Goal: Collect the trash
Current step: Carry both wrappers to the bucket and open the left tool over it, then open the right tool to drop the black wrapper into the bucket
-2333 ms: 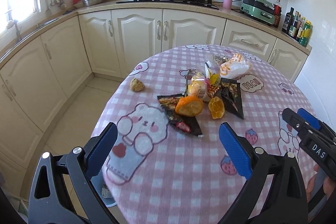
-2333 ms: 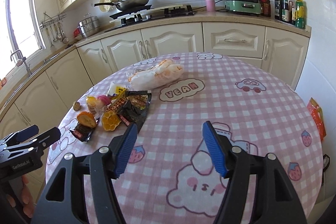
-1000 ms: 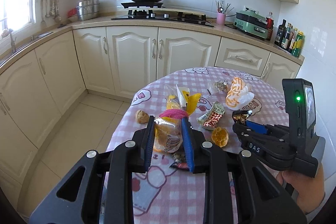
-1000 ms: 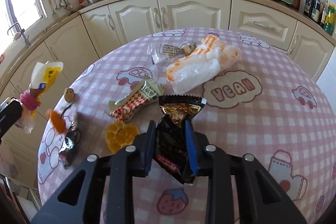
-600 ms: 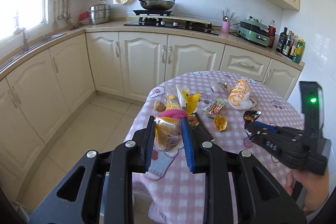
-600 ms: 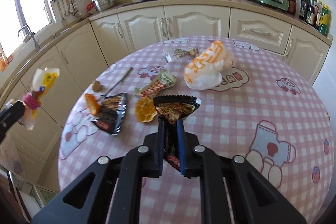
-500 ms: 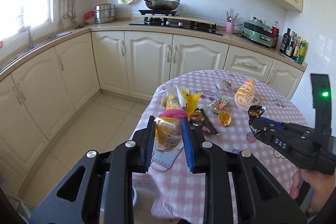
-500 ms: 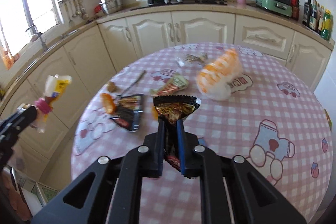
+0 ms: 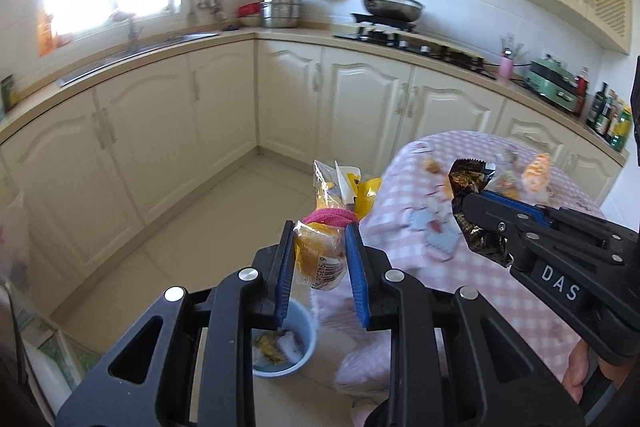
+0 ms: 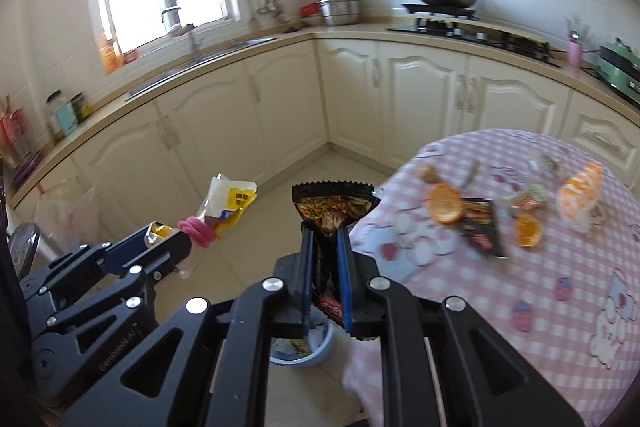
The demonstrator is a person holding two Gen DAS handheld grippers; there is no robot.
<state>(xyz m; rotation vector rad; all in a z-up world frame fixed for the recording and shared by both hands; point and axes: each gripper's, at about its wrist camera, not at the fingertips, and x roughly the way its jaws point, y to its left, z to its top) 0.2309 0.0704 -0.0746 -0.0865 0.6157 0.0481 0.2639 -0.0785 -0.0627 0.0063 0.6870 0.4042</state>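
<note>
Midway through the clearing, by the look of it. Left gripper (image 9: pixel 320 263), bottom centre of the left view: jaws closed tight on a yellow snack bag (image 9: pixel 322 255) tied with a pink band (image 9: pixel 328 215). Right gripper (image 10: pixel 326 267), bottom centre of the right view: jaws pressed nearly together on a black wrapper (image 10: pixel 334 209), its torn top fanned open above them. Both held out over the tiled floor, off the desk (image 10: pixel 560 267). Directly below, low in both views, a blue bin (image 9: pixel 302 361) on the floor beside the hanging cloth, some scraps already inside. Not yet dropped: both pieces, so release over the bin probably next. Left behind on the pink checked desk at the right of the right view: two orange peels (image 10: pixel 444 205), a second black wrapper (image 10: pixel 482 225), a small packet (image 10: pixel 526 198), an orange-and-white bag (image 10: pixel 580 193), a brownish lump (image 10: pixel 428 171) near the far edge. Several more trips likely needed.
</note>
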